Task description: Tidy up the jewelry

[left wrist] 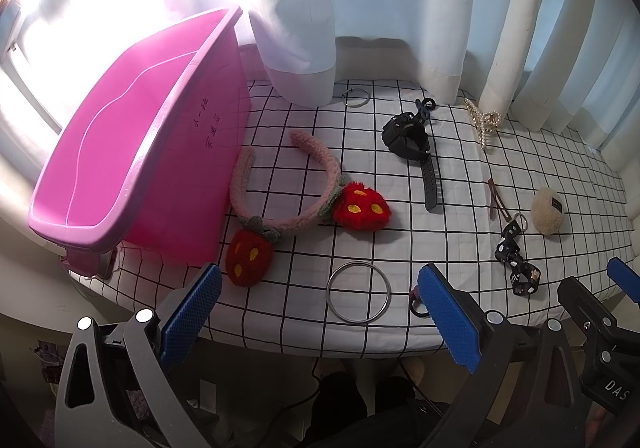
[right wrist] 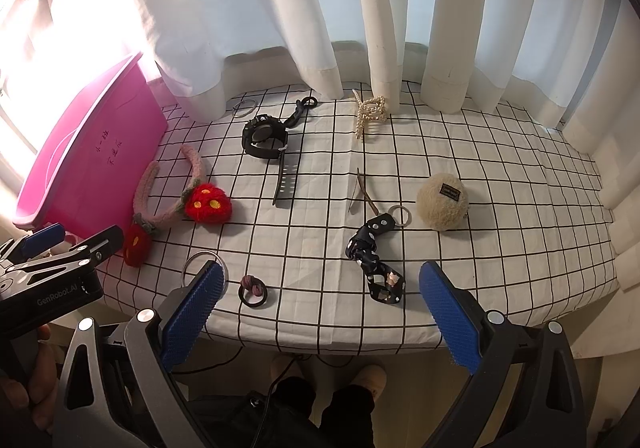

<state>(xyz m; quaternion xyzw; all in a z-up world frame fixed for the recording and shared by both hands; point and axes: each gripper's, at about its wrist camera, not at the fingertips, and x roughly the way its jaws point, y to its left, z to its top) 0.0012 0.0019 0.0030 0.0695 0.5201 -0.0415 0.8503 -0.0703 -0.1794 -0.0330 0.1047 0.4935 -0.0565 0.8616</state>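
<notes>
While both grippers hang at near table edge, nothing is held: left gripper [left wrist: 320, 312] jaws apart, right gripper [right wrist: 320, 308] jaws apart. Checked tablecloth [right wrist: 500, 168] seen under everything. Pink bin [left wrist: 132, 152] set far left (handwriting on its side). Strawberry headband [left wrist: 296, 204] laid just beside bin. Black watch [right wrist: 266, 140] placed toward far middle, pearl claw clip [right wrist: 370, 110] right of it. Silver bangle [left wrist: 359, 293] found near edge, between left fingers.
</notes>
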